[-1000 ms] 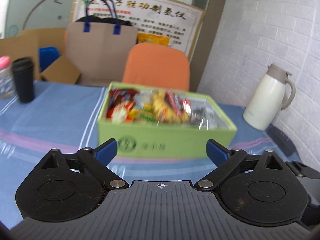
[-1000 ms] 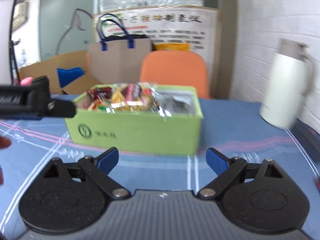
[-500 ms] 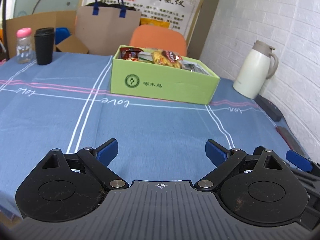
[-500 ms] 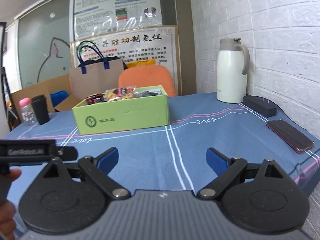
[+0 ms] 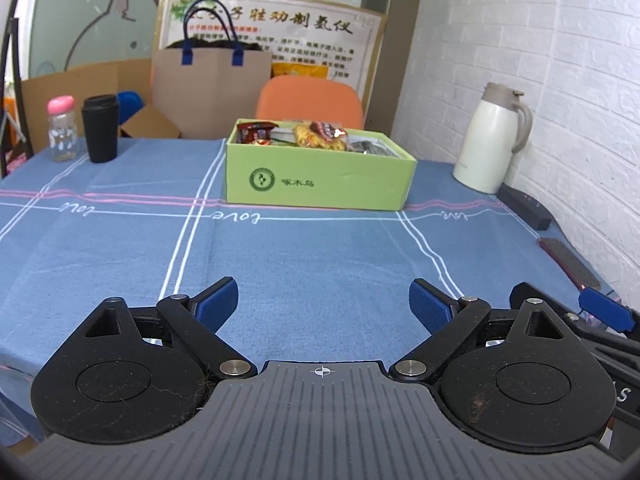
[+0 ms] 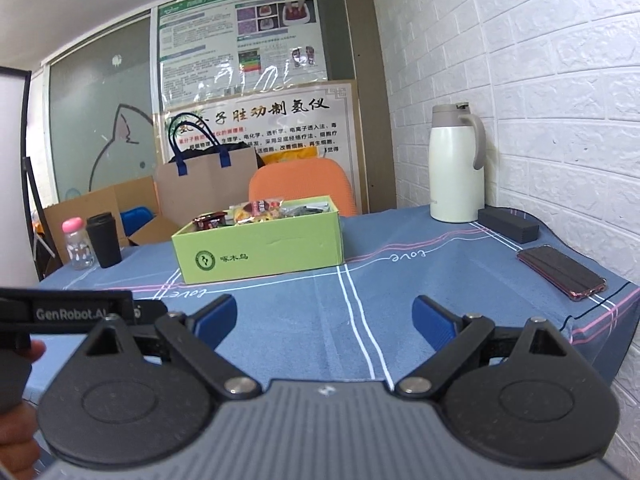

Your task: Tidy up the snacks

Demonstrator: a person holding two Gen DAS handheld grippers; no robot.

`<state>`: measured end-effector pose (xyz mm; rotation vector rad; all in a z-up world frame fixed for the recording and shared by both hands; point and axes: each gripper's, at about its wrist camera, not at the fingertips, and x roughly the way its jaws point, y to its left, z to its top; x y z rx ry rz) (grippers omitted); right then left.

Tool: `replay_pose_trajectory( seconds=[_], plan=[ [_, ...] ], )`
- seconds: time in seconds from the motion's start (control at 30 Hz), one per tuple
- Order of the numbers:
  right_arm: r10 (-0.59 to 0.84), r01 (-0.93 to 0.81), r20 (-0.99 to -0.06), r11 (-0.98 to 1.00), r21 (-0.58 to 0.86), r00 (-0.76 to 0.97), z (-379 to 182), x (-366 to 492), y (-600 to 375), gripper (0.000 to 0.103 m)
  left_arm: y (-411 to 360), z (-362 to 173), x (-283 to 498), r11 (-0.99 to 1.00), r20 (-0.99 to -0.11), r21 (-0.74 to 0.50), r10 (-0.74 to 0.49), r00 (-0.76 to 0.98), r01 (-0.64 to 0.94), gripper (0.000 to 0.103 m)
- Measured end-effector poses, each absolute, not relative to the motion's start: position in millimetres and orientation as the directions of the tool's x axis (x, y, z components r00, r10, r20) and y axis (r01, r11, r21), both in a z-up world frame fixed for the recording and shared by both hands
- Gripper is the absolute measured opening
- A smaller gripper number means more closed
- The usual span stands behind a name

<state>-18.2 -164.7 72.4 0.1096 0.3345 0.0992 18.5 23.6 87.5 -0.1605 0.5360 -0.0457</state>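
Note:
A green cardboard box [image 5: 320, 178] [image 6: 260, 250] stands at the far middle of the blue-clothed table, filled with several snack packets [image 5: 316, 136] [image 6: 256, 212]. My left gripper [image 5: 324, 304] hovers over the near part of the table, well short of the box; its jaws are closing slightly and nothing is between them. My right gripper [image 6: 324, 320] also hangs back near the table's front edge, open and holding nothing. In the right wrist view the left gripper's body [image 6: 72, 312] and a hand [image 6: 16, 432] show at the left edge.
A white thermos jug [image 5: 494, 140] [image 6: 456, 164] stands at the far right by the brick wall, with a black case [image 6: 508, 222] and a phone [image 6: 560, 270] near it. A black cup [image 5: 100, 128] and a pink-capped bottle [image 5: 62, 128] stand far left. An orange chair [image 5: 310, 98] sits behind the table.
Both grippers have pulled back from the green box toward the near side of the table; the box now looks small and far. The left jaws have narrowed a little.

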Motion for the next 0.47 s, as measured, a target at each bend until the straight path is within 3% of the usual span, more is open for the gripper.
replay_pose_trajectory(
  seconds=[0.47],
  plan=[
    [0.087, -0.039, -0.343, 0.989, 0.145, 0.935, 55.5, -17.4, -179.8, 0.093, 2.9, 68.9, 9.8, 0.994, -0.513, -0.105, -0.085, 0.854, 0.036, 0.070]
  ],
)
